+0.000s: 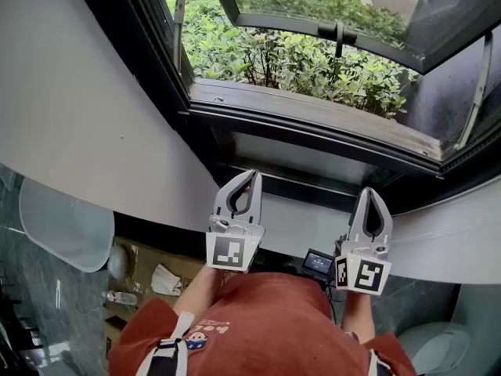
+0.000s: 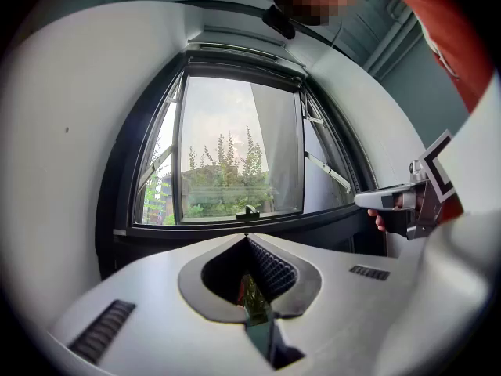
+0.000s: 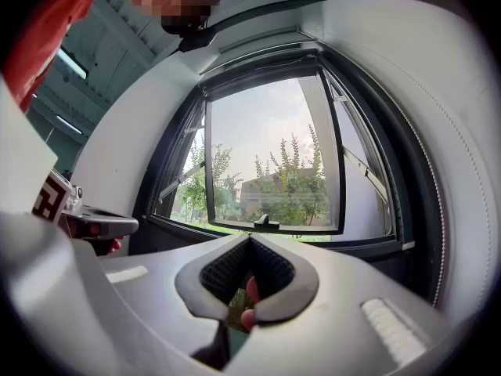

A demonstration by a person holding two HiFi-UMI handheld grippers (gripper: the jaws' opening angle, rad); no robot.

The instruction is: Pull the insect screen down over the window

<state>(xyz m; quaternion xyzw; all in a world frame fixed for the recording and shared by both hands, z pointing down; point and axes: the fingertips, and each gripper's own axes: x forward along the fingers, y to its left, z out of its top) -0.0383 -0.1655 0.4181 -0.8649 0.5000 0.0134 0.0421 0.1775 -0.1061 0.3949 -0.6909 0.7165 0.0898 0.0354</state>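
A person in a red shirt (image 1: 266, 319) stands facing the window (image 1: 313, 120) with the task not yet begun: the insect screen is nowhere across the opening, and both gripper views look straight through the frame to trees and sky with no mesh in between. Where the screen sits cannot be made out for certain; it is most likely rolled away in the dark top rail of the window, high above both tools. The glass sash (image 1: 337, 6) stands swung outward from the window, its handle (image 1: 338, 34) on the lower edge, with green shrubs (image 1: 297, 65) beyond the sill. The left gripper (image 1: 251, 176) is held below the window's sill, toward the left side, its jaws pressed together on nothing. The right gripper (image 1: 369, 193) hangs level with it below the sill's right side, jaws likewise together and empty, the two tools well apart. All of the work appears to lie ahead: reaching up to the window's top, catching the screen's pull bar and drawing it down to the sill.
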